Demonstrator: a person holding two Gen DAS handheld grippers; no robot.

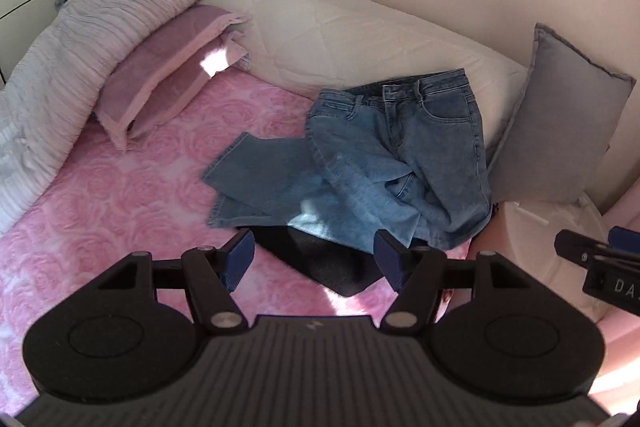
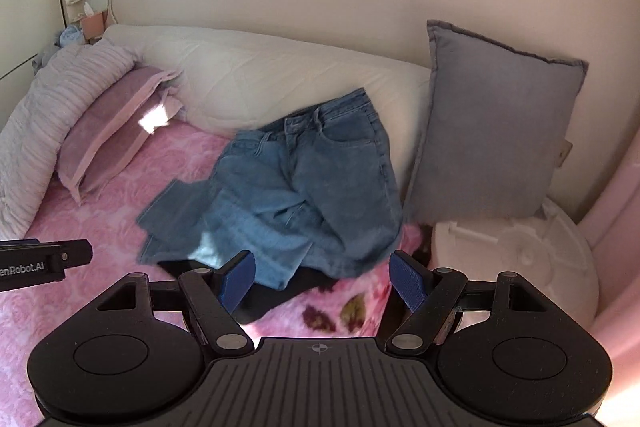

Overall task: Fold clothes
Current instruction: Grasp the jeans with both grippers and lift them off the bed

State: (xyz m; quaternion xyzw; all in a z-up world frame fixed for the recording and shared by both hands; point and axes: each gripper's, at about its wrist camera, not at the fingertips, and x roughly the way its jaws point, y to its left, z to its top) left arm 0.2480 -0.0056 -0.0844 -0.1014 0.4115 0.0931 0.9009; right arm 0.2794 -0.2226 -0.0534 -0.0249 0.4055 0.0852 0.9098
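Observation:
A pair of blue jeans lies crumpled on the pink bedspread, waistband toward the white bolster, legs bent to the left. A black garment sticks out from under the near edge of the jeans. My left gripper hovers open just short of the black garment, nothing between its blue pads. In the right wrist view the jeans and the black garment lie ahead, and my right gripper is open and empty above their near edge.
A long white bolster runs along the wall. A grey cushion leans at the right, beside a white round object. A mauve pillow and a ribbed lilac duvet fill the left of the bed.

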